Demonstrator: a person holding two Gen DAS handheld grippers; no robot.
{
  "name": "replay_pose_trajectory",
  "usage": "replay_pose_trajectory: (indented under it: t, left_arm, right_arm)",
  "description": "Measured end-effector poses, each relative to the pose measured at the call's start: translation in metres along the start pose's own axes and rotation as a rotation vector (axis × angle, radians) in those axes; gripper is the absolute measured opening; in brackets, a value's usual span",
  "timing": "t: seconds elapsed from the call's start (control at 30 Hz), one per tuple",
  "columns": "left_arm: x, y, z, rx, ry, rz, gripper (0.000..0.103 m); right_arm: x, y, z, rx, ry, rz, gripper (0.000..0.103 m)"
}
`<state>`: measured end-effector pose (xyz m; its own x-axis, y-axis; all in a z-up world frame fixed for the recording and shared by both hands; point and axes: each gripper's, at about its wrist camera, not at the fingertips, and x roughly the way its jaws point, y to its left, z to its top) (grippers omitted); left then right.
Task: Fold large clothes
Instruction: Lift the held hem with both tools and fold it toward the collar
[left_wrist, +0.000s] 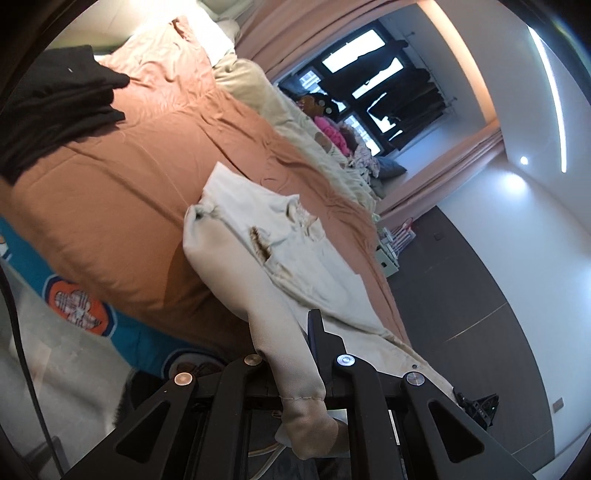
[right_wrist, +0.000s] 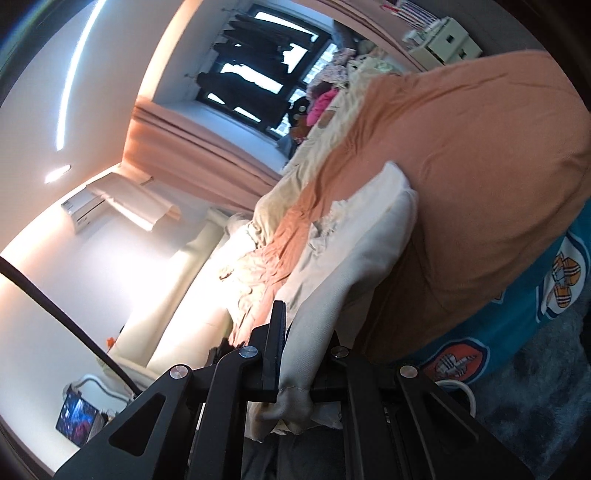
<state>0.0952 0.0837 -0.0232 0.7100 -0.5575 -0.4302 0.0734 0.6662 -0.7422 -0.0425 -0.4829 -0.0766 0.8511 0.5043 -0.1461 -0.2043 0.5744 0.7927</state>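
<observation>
Left wrist view: left gripper (left_wrist: 295, 354) has its fingers (left_wrist: 319, 334) clamped on a hem end of the cream garment (left_wrist: 258, 254), cloth bunched between them and hanging down past the linkage. The cream garment stretches from the fingers out onto the bed (left_wrist: 129, 192), its far part lying wrinkled on the orange sheet, with a brown-marked pocket or opening visible near its middle. A black pile of clothes (left_wrist: 55, 107) sits on the bed well apart from the cream garment, toward the far side. A beige blanket (left_wrist: 266, 92) runs along the bed edge beyond the garment, near the window (left_wrist: 365, 81) with pink curtains (left_wrist: 295, 26). A teal printed cover (left_wrist: 85, 306) shows below the bed's orange sheet. Right wrist view: right gripper (right_wrist: 295, 354) has its fingers (right_wrist: 275, 343) closed tight on another hem end of the same cream garment (right_wrist: 354, 251), the fabric pinched and trailing below. From there the garment rises taut to the bed (right_wrist: 480, 166) and drapes over its edge, touching the orange sheet. The beige blanket (right_wrist: 295, 184) lies just beside the garment's far part. The window (right_wrist: 266, 74) is well beyond it. The teal printed cover (right_wrist: 517, 325) hangs on the bed's side, near the garment.
</observation>
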Motion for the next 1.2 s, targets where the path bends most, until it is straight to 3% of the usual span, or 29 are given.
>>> replay_pose_trajectory:
  t: [0.23, 0.4, 0.67, 0.9, 1.2]
  left_arm:
    - [-0.034, -0.018, -0.009, 0.011, -0.013, -0.019, 0.009]
    - [-0.047, -0.032, -0.003, 0.052, -0.037, -0.055, 0.009]
    - [-0.046, -0.043, 0.029, 0.086, -0.068, -0.079, 0.009]
    - [-0.016, -0.06, 0.077, 0.116, -0.081, -0.057, 0.01]
    - [0.066, -0.067, 0.153, 0.156, -0.06, 0.008, 0.01]
  right_arm:
    - [0.007, -0.002, 0.013, -0.026, 0.011, 0.014, 0.006]
    - [-0.001, 0.006, 0.021, -0.038, -0.031, 0.025, 0.006]
    - [0.017, 0.031, 0.04, -0.08, -0.05, 0.028, 0.006]
    - [0.056, 0.036, 0.066, -0.097, -0.079, 0.039, 0.006]
    - [0.14, 0.028, 0.113, -0.091, -0.08, -0.022, 0.006]
